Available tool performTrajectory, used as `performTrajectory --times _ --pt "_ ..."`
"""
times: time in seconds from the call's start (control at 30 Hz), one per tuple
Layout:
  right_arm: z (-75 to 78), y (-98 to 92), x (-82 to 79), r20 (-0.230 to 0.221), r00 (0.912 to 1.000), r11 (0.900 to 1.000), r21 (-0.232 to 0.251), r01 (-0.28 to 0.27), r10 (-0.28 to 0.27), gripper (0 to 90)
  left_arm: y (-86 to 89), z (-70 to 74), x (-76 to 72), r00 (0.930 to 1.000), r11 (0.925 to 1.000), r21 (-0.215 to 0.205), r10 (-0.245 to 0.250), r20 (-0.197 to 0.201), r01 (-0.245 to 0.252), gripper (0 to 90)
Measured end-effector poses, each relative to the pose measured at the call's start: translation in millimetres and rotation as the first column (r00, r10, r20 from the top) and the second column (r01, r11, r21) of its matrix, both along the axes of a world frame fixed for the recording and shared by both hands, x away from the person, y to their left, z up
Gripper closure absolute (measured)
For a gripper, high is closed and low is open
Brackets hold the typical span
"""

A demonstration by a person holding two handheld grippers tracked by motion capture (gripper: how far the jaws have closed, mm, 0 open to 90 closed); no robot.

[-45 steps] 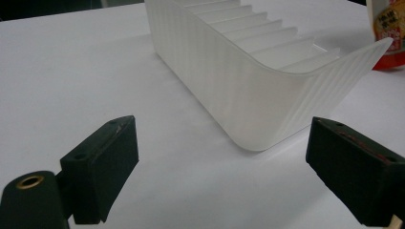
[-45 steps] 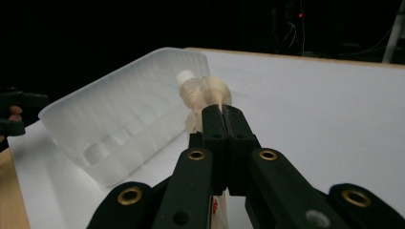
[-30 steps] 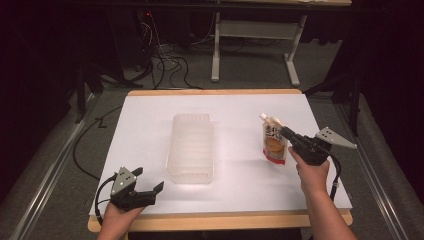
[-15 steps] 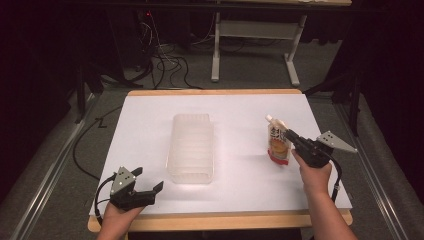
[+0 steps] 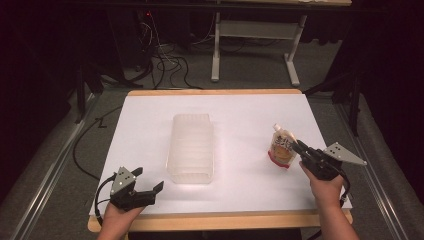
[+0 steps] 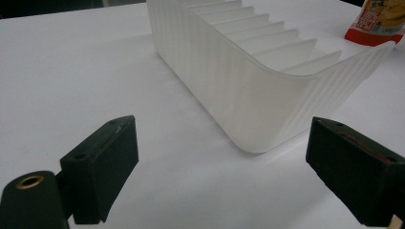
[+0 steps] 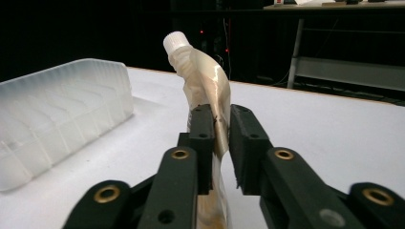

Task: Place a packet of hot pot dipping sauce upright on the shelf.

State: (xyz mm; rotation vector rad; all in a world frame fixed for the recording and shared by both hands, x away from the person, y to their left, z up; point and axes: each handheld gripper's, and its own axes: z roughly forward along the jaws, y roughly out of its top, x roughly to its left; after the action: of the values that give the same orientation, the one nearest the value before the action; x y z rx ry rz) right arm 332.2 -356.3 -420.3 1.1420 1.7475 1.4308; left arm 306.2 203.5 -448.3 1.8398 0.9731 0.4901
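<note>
A spouted pouch with a white cap, orange and red print, stands at the right of the white table. My right gripper is shut on the pouch's upper edge; in the right gripper view the pouch rises between the two black jaws, my right gripper pinching it below the cap. A translucent ribbed bin lies in the middle of the table. My left gripper rests open near the front left edge; my left gripper faces the bin's near end with nothing between its jaws.
The white table top has a wooden rim at its front. Cables and a desk frame lie on the floor beyond the far edge. The pouch's red bottom shows past the bin in the left gripper view.
My right gripper has carried the pouch slightly back toward me and to the right, and the pouch now stands more upright. The left gripper has stayed put.
</note>
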Motion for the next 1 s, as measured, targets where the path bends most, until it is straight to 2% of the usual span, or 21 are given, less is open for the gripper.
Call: performTrajectory --times 0.1,0.13,0.17,0.2,0.23,0.3,0.37,0.4,0.43,0.47,0.6,0.7,0.83,1.0 --pt "0.2 -0.5 -0.2 -0.016 0.9999 1.000 0.007 -0.001 0.001 73.4 0.1 -0.1 -0.2 1.0000 1.0000 0.001 0.001 0.000 -0.001 11.1" --pt "0.9 -0.7 -0.7 -0.030 0.9995 1.000 0.010 0.007 -0.007 66.2 0.2 0.0 -0.2 1.0000 1.0000 0.001 0.001 0.001 -0.001 11.1" --pt "0.9 -0.7 -0.7 -0.030 0.9995 1.000 0.010 0.007 -0.007 66.2 0.6 0.0 -0.2 1.0000 1.0000 0.001 -0.001 0.000 0.001 11.1" --pt "0.9 -0.6 -0.9 -0.043 0.9991 1.000 0.013 0.009 -0.009 58.8 1.1 -0.2 0.0 1.0000 1.0000 -0.002 0.003 -0.001 -0.003 11.1" --pt "0.9 -0.6 -0.9 -0.043 0.9991 1.000 0.013 0.009 -0.009 58.8 1.1 -0.2 0.0 1.0000 1.0000 -0.002 0.003 -0.001 -0.003 11.1" --pt "-0.5 -0.1 0.2 -0.068 0.9977 1.000 0.017 0.010 -0.009 49.8 1.8 0.0 0.3 1.0000 1.0000 -0.001 0.001 0.003 -0.001 11.1" --pt "-1.3 0.0 1.0 -0.079 0.9968 1.000 0.013 0.010 -0.009 47.4 1.7 0.0 0.3 1.0000 1.0000 -0.001 0.000 0.003 0.000 11.1" --pt "-3.6 0.8 3.5 -0.101 0.9949 1.000 0.014 0.008 -0.007 43.9 1.2 -0.2 0.3 1.0000 1.0000 0.001 -0.004 0.000 0.004 11.1" --pt "-3.6 0.8 3.5 -0.101 0.9949 1.000 0.014 0.008 -0.007 43.9 1.2 -0.2 0.3 1.0000 1.0000 0.001 -0.004 0.000 0.004 11.1" --pt "-6.3 1.5 6.3 -0.120 0.9928 1.000 0.009 0.003 -0.002 42.4 0.5 -0.1 0.2 1.0000 1.0000 0.004 -0.006 0.000 0.006 11.1" --pt "-12.2 1.5 10.3 -0.148 0.9890 1.000 0.001 -0.005 0.005 44.9 0.1 -0.5 0.6 1.0000 1.0000 0.005 -0.007 0.000 0.007 11.1" --pt "-17.3 0.5 14.0 -0.155 0.9878 1.000 -0.012 -0.016 0.014 52.3 -0.2 -1.0 1.0 1.0000 0.9999 0.007 -0.008 -0.002 0.008 11.1" --pt "-19.3 -0.3 15.8 -0.158 0.9873 1.000 -0.022 -0.018 0.014 58.5 -0.5 -1.2 1.2 1.0000 0.9999 0.008 -0.009 -0.003 0.009 11.1" --pt "-18.4 0.2 15.5 -0.153 0.9876 0.999 -0.009 -0.036 0.034 66.9 -0.2 -1.8 1.8 1.0000 1.0000 0.007 -0.005 -0.005 0.005 11.2"
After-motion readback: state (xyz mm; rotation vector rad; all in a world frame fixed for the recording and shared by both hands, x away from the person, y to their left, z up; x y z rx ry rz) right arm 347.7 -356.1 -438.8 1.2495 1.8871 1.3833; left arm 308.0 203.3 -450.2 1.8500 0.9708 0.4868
